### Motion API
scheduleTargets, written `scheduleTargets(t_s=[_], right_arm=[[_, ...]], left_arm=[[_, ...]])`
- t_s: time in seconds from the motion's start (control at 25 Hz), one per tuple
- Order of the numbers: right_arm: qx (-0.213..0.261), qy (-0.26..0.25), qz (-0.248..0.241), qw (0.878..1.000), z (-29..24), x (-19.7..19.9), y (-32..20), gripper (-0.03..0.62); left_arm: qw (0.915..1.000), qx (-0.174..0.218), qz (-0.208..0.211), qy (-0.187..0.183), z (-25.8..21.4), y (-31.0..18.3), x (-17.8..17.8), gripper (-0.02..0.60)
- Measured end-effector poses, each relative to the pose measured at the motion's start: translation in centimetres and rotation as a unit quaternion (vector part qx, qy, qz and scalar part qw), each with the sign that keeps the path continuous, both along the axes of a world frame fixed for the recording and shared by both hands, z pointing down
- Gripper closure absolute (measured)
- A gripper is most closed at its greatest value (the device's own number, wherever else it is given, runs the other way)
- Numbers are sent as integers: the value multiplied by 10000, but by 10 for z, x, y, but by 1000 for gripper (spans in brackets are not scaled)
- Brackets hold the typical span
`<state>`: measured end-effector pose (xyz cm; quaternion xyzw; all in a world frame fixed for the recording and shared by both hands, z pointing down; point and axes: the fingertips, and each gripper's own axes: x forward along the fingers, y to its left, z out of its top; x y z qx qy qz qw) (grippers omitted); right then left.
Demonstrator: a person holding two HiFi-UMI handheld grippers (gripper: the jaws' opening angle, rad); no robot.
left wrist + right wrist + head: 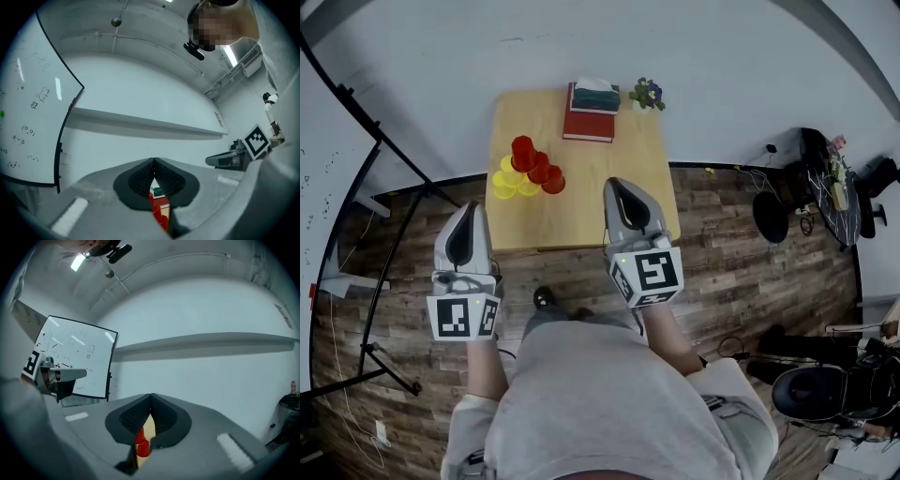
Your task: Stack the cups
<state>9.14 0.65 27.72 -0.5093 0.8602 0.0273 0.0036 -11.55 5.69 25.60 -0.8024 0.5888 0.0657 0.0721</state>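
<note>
Head view: cups (528,169) clustered on the desk's (600,202) left side; left gripper (471,208) and right gripper (615,185) short of its near edge. Left gripper view: jaws pressed together, empty. Right gripper view: likewise. Probably approach; next, spread jaws, reach a cup.

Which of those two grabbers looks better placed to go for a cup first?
Left, probably. The cups cluster on the left of the table, nearer the left gripper than the right gripper. Both are shut and empty, so either must open first.
</note>
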Motion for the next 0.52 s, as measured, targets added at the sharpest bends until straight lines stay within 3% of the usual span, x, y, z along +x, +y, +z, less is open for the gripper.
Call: scheduleTargets(t_s=[0.52], right_arm=[[19, 11, -65, 10000, 1, 1, 9, 592]], left_arm=[[10000, -17, -19, 67, 3, 8, 3, 577]])
